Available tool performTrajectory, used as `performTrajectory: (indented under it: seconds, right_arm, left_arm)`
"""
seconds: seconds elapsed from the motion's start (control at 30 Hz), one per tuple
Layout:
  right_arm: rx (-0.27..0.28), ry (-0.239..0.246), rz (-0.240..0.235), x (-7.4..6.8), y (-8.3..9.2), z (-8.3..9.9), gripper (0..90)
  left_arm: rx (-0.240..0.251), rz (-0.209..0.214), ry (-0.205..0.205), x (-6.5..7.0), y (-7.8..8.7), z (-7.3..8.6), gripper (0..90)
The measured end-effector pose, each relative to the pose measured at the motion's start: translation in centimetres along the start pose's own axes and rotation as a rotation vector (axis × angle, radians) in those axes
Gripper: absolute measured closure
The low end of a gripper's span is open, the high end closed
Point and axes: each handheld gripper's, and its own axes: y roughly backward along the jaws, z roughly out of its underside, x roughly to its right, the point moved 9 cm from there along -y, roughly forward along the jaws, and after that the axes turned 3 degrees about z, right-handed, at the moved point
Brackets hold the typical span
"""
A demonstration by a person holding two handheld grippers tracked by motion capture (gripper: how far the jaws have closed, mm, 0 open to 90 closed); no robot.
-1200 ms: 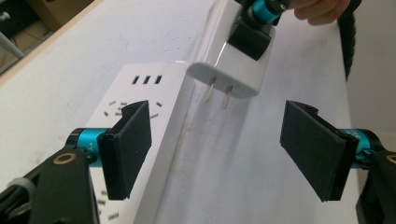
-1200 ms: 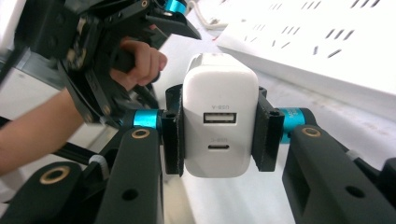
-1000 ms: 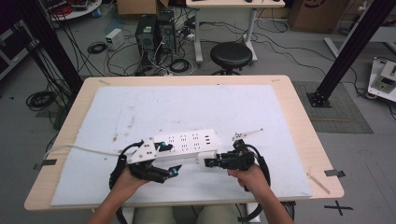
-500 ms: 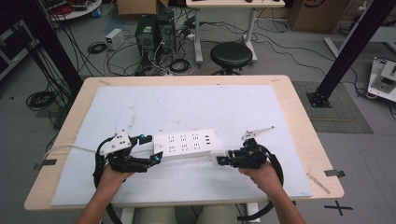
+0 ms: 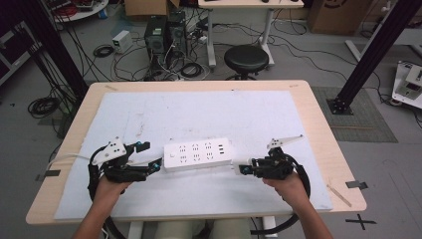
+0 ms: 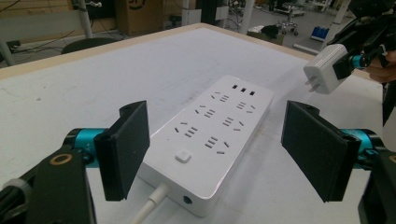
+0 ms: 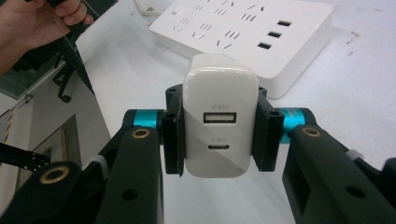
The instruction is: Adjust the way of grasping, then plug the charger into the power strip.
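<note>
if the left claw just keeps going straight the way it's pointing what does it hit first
Most likely the power strip: the left claw is open, and the strip's corded end lies straight ahead between its jaws. Depth is hard to judge, but nothing else sits in between.

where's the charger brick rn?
The white charger brick is clamped in the right gripper, held just off the right end of the power strip in the high view, not plugged in.

Grey floor [image 5: 74, 59], black stool [image 5: 246, 59], tangled cables [image 5: 174, 69], possibly computer towers [image 5: 166, 30]
</note>
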Motion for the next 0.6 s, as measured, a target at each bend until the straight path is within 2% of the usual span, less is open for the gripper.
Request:
performTrajectory:
  seconds: [0.27, 0.4, 0.5, 0.6]
  right_arm:
    - [0.020, 0.003, 0.015, 0.4, 0.9, -0.3, 63.4]
    - [-0.002, 0.016, 0.042, 0.8, 1.7, -0.5, 63.4]
    - [-0.019, 0.040, 0.059, 0.9, 2.2, -0.9, 63.4]
    - [-0.043, 0.065, 0.080, 0.9, 2.7, -1.4, 63.4]
  left_arm:
    - [-0.008, -0.016, -0.002, -0.3, 0.4, 0.5, 23.8]
    - [-0.014, -0.021, -0.010, -0.4, 0.7, 0.4, 23.7]
    - [-0.013, -0.046, -0.022, -0.7, 1.0, 0.3, 23.7]
    - [-0.012, -0.052, -0.016, -0.9, 1.2, 0.4, 23.8]
